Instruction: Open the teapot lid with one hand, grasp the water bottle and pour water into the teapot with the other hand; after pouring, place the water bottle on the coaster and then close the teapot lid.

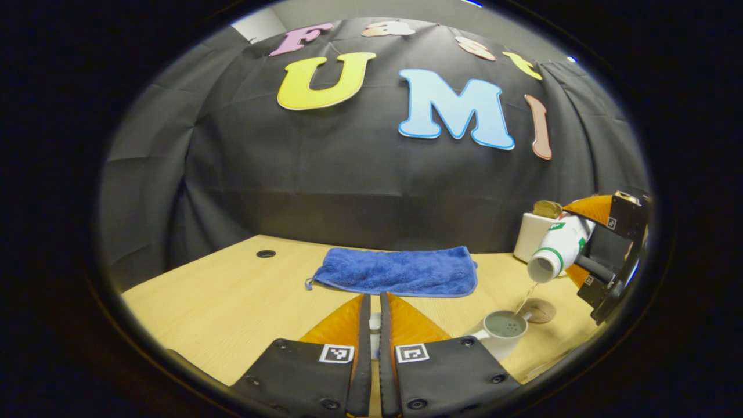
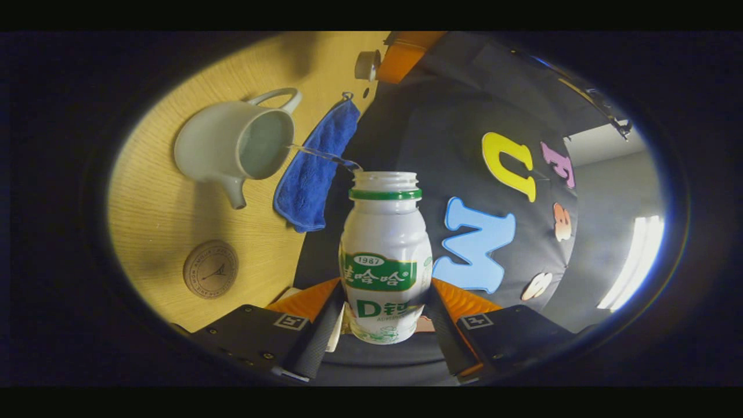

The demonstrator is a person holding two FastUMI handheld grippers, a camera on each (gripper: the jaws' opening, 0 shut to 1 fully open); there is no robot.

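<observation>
A white bottle (image 2: pixel 386 255) with a green band lies tilted in my right gripper (image 2: pixel 386 290), which is shut on its body. A thin stream of water runs from the bottle's mouth into the open white teapot (image 2: pixel 232 145) on the wooden table. In the left gripper view the bottle (image 1: pixel 557 247) hangs above the teapot (image 1: pixel 504 330) at the right. My left gripper (image 1: pixel 376 299) is held left of the pot, shut on the small teapot lid (image 1: pixel 375 326). That lid (image 2: pixel 367 65) appears beyond the pot in the right gripper view. A round cork coaster (image 2: pixel 211 269) lies beside the pot.
A folded blue towel (image 1: pixel 395 270) lies at the back middle of the table (image 1: pixel 232 302). A white box (image 1: pixel 529 235) with a brown thing on top stands behind the bottle. The coaster (image 1: pixel 540 310) sits just right of the pot.
</observation>
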